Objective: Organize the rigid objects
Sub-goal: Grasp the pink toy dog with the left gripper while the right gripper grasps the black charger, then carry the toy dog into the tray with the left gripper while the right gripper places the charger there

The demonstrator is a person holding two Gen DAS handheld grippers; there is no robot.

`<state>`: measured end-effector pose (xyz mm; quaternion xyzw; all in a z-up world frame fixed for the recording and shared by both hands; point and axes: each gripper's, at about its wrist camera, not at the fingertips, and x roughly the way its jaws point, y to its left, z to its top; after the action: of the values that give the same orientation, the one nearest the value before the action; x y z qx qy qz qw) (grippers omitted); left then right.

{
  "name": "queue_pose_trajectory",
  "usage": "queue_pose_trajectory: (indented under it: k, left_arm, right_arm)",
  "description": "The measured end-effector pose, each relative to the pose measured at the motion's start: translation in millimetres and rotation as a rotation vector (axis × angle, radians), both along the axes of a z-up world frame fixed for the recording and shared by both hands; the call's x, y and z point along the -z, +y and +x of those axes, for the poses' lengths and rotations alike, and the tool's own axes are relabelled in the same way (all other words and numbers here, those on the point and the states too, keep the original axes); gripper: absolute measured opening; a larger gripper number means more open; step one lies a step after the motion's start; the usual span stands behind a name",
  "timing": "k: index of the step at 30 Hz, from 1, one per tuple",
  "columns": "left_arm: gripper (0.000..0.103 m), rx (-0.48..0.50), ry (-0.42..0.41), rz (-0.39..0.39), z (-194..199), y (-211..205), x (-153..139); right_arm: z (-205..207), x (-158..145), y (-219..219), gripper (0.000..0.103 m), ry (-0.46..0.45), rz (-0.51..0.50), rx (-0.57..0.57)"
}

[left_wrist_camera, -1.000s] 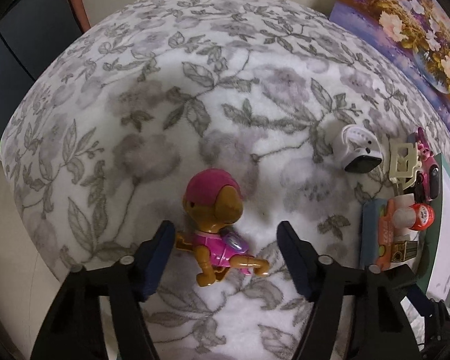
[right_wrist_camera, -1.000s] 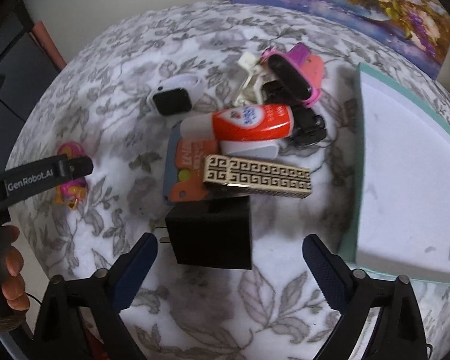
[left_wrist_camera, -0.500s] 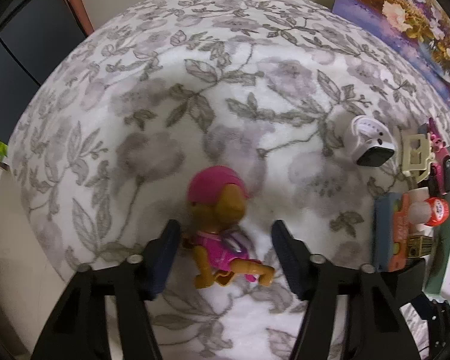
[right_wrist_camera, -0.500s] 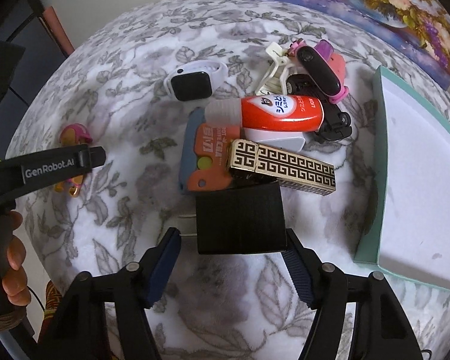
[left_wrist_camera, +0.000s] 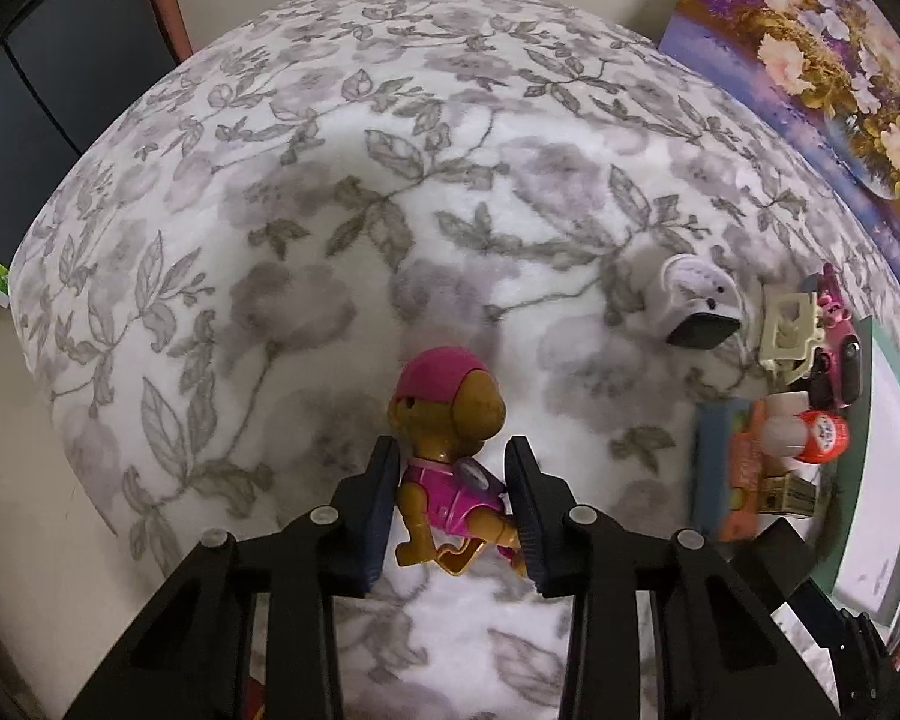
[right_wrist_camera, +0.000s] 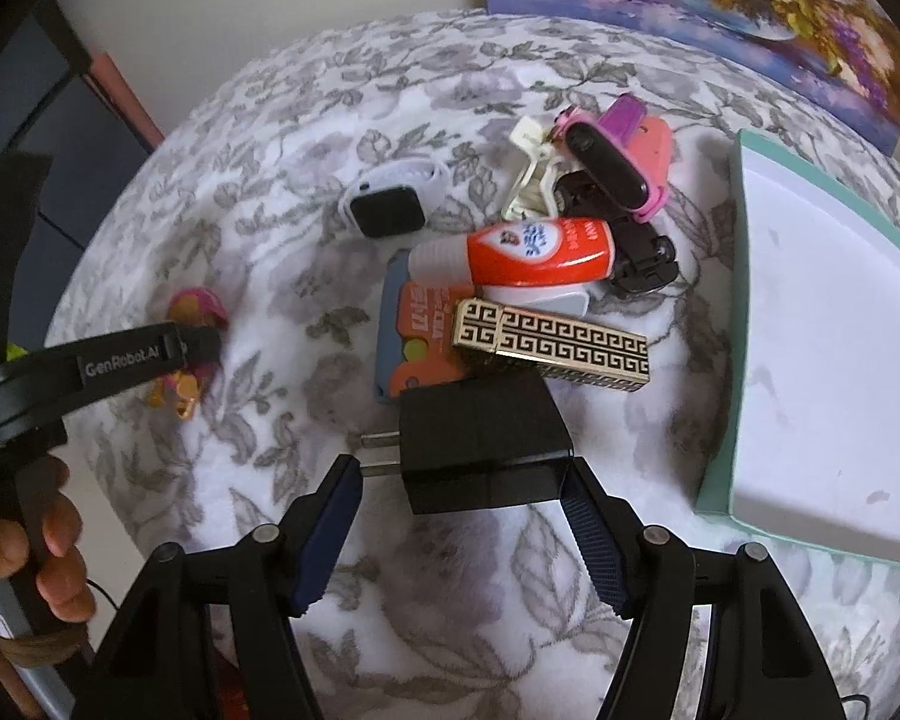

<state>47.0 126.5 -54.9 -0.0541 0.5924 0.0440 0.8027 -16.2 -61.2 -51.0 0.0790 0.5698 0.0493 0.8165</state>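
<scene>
Grey-leafed white cloth covers the bed (left_wrist_camera: 342,192), a flower painting (left_wrist_camera: 810,78) leaning at its far right edge; from the left wrist, the left gripper (left_wrist_camera: 453,498) has narrowed within the last second until its pads flank the puppy figure (left_wrist_camera: 447,450), seemingly clenched on it, so a lift looks next; from the right wrist, the right gripper (right_wrist_camera: 465,525) has likewise closed in around the black charger (right_wrist_camera: 483,444) beside the teal box (right_wrist_camera: 822,330), one pad not quite touching.

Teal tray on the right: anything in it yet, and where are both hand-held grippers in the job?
Nothing looks done: the teal tray shows only its bare white floor. In hand: the left hand-held gripper brackets the toy pup, contact unclear; the right hand-held gripper straddles the black charger without clamping it. Left: the smartwatch, red tube, patterned lighter and the rest.
</scene>
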Motion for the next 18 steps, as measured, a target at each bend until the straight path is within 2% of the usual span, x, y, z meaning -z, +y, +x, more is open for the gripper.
queue_pose_trajectory:
  k: [3, 6, 10, 13, 18]
  left_arm:
    - [0.037, -0.009, -0.009, 0.003, -3, -4, -9]
    - [0.037, 0.0, -0.061, 0.003, -5, -14, -34]
    - [0.037, 0.035, -0.151, -0.028, 2, -34, -79]
    - [0.037, 0.089, -0.184, -0.051, 8, -63, -102]
    - [0.037, 0.181, -0.185, -0.074, 12, -124, -112]
  right_arm:
    - [-1, -7, -10, 0.071, -0.005, 0.038, 0.027]
    - [-2, -18, -25, 0.071, -0.026, 0.117, 0.079]
    - [-4, -49, -50, 0.071, -0.129, 0.153, 0.149]
    - [-1, -67, -77, 0.071, -0.186, 0.116, 0.237]
    - [-4, -76, -139, 0.071, -0.19, -0.009, 0.433]
